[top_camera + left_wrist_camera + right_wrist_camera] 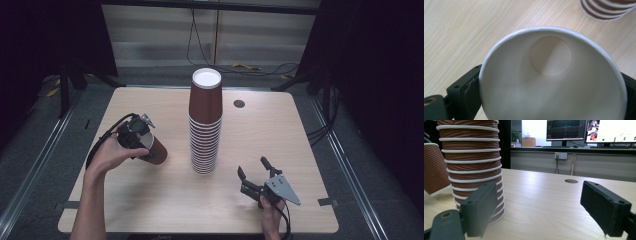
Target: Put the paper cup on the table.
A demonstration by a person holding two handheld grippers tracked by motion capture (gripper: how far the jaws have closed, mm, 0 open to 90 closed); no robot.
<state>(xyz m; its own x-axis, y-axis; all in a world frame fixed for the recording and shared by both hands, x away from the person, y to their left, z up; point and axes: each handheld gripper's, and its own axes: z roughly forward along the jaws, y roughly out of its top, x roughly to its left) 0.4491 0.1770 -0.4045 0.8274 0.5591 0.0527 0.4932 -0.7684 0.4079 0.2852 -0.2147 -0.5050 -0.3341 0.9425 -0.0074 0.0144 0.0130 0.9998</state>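
Left gripper [141, 136] clamps a single brown ribbed paper cup [155, 150] tilted w/ mouth toward it – tall brown paper-cup stack [205, 125] stands to its right – right gripper [255, 175] gapes empty nearby.

Cup stack [205, 122] mid-table, sides seemingly free.

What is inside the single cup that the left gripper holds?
The cup is empty: its white inner wall and round bottom show. The part of the mouth nearest the camera falls below the picture's edge.
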